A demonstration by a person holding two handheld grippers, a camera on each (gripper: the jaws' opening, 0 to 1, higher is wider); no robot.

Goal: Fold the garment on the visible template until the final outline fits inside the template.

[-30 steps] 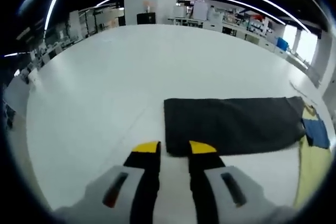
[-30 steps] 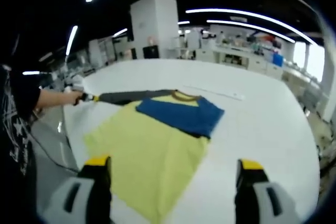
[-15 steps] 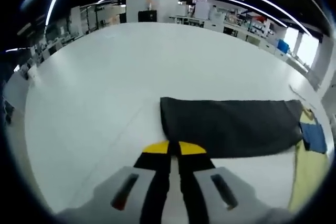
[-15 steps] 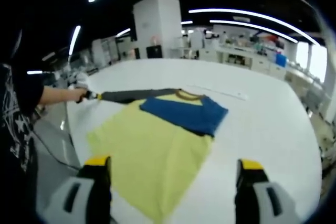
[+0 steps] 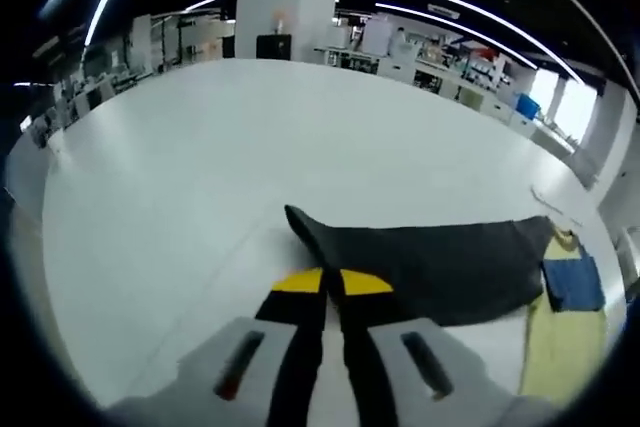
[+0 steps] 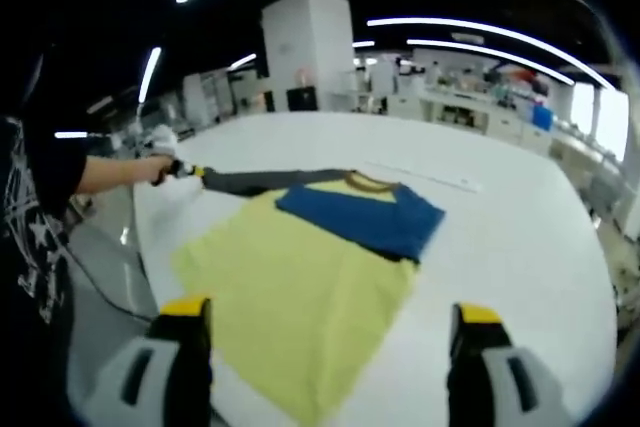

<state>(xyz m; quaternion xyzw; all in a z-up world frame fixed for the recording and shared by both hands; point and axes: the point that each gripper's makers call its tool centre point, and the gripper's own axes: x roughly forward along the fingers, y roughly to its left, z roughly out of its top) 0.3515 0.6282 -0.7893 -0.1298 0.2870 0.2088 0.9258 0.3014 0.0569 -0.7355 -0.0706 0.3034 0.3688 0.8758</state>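
Task status: you are early in the fold. The garment (image 6: 300, 267) lies mostly flat on the white table (image 6: 500, 247), occupying the centre of the right gripper view: a yellow body, a blue panel (image 6: 365, 217) at its upper right, and a dark sleeve (image 5: 430, 262) extending toward the upper left. No template outline can be made out in either view, so fit cannot be judged. The body appears unfolded; most folding is still to do.

Left gripper (image 5: 332, 282): your jaws are closed together at lower centre of the left gripper view, pinching the end of the dark sleeve. The cloth rises to a raised corner just above the yellow tips, then runs to the right of the frame toward the blue and yellow parts.

Right gripper (image 6: 325, 317): your jaws stand wide apart at the bottom of the right gripper view and grip nothing. The yellow hem lies between and just above them. Your left gripper appears at upper left, at the sleeve end.
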